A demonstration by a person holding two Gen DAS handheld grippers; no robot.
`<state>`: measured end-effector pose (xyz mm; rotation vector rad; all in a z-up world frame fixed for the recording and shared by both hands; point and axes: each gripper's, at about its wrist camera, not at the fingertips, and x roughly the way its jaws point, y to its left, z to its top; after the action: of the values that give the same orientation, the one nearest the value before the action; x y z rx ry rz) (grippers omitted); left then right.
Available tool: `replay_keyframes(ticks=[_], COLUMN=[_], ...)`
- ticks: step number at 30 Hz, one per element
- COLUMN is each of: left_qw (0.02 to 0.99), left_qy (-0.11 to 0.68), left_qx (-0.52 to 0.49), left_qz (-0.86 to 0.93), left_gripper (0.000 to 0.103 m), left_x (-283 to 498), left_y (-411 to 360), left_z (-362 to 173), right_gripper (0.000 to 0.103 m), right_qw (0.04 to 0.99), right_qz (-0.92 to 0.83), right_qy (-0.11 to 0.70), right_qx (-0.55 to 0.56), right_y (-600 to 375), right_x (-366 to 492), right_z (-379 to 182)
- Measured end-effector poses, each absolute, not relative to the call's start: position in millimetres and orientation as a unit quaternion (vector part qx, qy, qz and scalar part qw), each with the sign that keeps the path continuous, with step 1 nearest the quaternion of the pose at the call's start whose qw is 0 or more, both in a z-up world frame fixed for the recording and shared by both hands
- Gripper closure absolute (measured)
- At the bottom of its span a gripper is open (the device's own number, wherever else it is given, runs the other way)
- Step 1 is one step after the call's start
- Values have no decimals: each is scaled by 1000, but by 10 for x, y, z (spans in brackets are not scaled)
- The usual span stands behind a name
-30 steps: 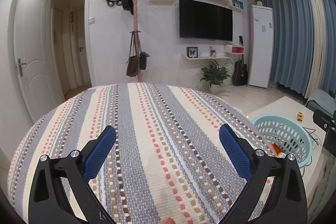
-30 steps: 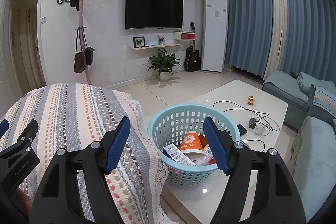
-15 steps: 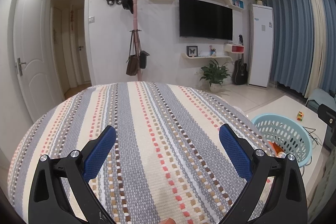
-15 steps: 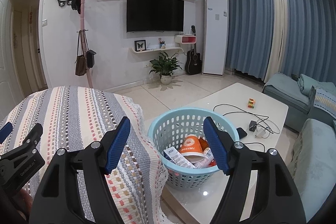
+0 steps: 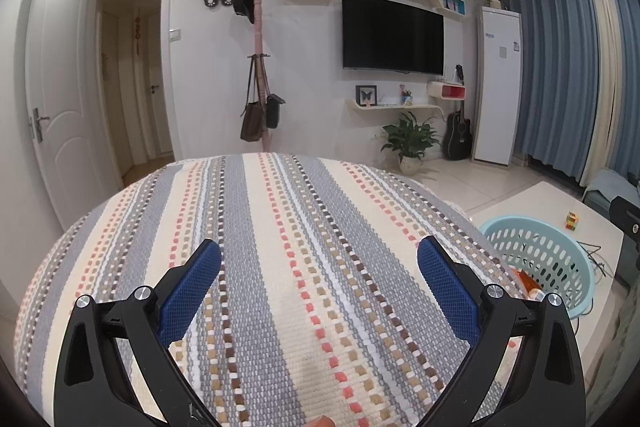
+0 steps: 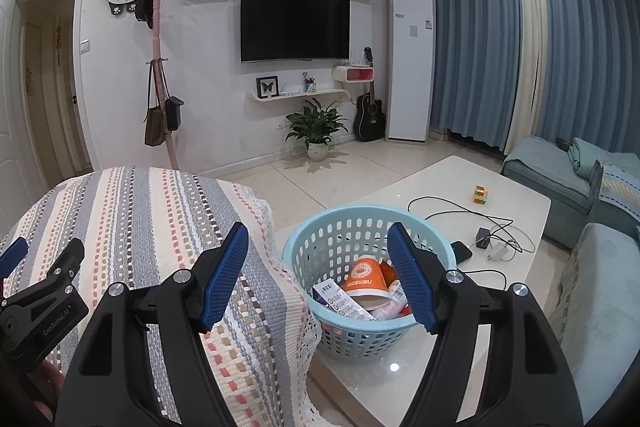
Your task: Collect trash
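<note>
A light blue basket [image 6: 340, 227] stands on the white coffee table [image 6: 516, 195]; it also shows in the left wrist view [image 5: 540, 247]. It holds trash: an orange paper cup [image 6: 366, 283] and a white packet [image 6: 336, 299]. My right gripper [image 6: 318, 247] is open and empty, above the basket's near rim. My left gripper [image 5: 318, 263] is open and empty over the striped cloth [image 5: 280, 227]; it appears at the left edge of the right wrist view [image 6: 40, 291].
A small colourful cube [image 6: 480, 194], cables and a charger [image 6: 484, 237] lie on the coffee table. A grey-blue sofa [image 6: 600, 267] is at the right. A potted plant [image 6: 316, 131], guitar [image 6: 370, 115] and coat stand [image 6: 160, 67] line the far wall.
My right gripper has risen and drawn back a little, so the basket sits lower and farther in its view. The left gripper has hardly moved.
</note>
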<state>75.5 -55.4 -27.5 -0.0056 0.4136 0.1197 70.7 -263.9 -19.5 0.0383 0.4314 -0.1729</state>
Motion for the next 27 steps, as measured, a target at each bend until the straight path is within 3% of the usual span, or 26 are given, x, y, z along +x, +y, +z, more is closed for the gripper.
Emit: replay_keyframes(ticks=[27], left_qw=[977], left_qy=[205], left_qx=[-3], left_qz=[61], left_gripper=[7], left_x=[752], left_y=[-548], left_z=[-279], right_gripper=[35], right_qw=[972], right_qz=[-84], right_qy=[219], right_qx=[18], right_y=[-2636], right_x=[717], right_z=[-227])
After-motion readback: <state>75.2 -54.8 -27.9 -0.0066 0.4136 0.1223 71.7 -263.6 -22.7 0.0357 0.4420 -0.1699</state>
